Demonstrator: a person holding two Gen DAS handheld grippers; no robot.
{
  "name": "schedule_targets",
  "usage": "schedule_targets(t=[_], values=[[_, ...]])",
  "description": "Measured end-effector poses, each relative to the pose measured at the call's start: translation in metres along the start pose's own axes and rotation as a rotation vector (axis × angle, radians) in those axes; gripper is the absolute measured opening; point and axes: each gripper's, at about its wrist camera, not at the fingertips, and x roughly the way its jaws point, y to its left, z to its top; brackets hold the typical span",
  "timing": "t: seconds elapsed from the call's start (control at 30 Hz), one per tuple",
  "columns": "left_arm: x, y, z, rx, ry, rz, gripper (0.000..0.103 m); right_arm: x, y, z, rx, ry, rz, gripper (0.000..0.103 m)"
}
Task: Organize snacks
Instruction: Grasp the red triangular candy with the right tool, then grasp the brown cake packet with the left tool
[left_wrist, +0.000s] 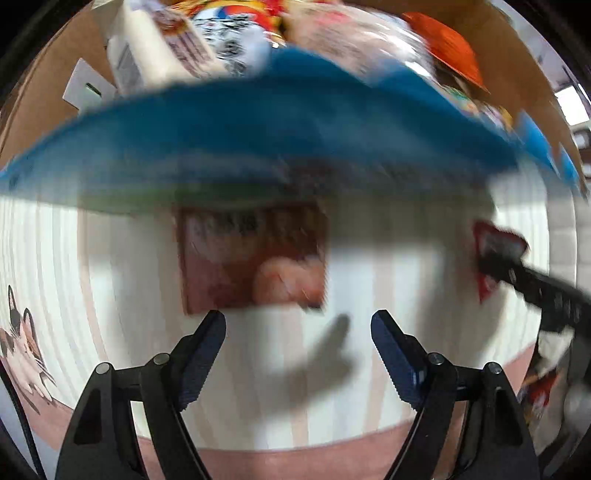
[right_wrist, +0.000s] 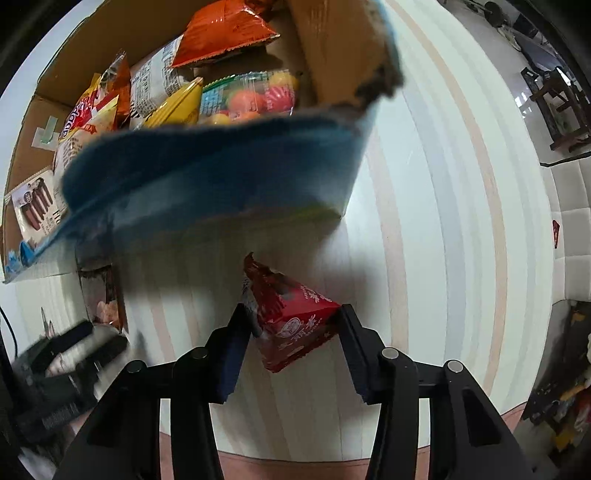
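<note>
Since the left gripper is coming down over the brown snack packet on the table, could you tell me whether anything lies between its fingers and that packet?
Nothing visible does. The left gripper is open above bare striped table, and the brown snack packet lies just beyond its fingers. The blue-sided box stands behind the packet, not in front.

Right gripper (right_wrist: 293, 325) jaws pinching red snack packet (right_wrist: 291, 321), cardboard box (right_wrist: 207, 170) beyond
</note>
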Motion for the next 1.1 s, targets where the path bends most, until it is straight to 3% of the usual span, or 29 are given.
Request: schedule_targets(t=[0.1, 0.3, 0.4, 0.7, 0.97, 1.03, 1.1], values=[[-0.012, 0.006, -0.013, 0.006, -0.036, 0.032, 0.081, -0.005, 0.004, -0.002, 0.008, -0.002, 0.013, 0.051], [-0.008, 0.06, -0.007, -0.257, -0.044, -0.053, 0.081, -0.01, 0.005, 0.004, 0.035, -0.021, 0.026, 0.051], [0.002, 0.073, -0.001, -0.327, -0.041, -0.067, 0.081, -0.011, 0.006, 0.0, 0.047, -0.025, 0.028, 0.051], [0.024, 0.039, 0.023, -0.231, -0.023, 0.022, 0.086, -0.002, 0.005, -0.002, 0.072, -0.018, 0.022, 0.051], [0.037, 0.0, 0.021, -0.128, -0.049, 0.118, 0.091, 0.002, 0.008, -0.006, 0.043, -0.012, -0.011, 0.051], [0.037, -0.006, 0.014, -0.115, -0.07, 0.121, 0.085, 0.002, 0.01, -0.008, 0.035, -0.015, -0.02, 0.051], [0.036, -0.02, 0.002, -0.1, -0.085, 0.121, 0.07, 0.001, 0.013, -0.012, 0.014, -0.022, -0.033, 0.047]])
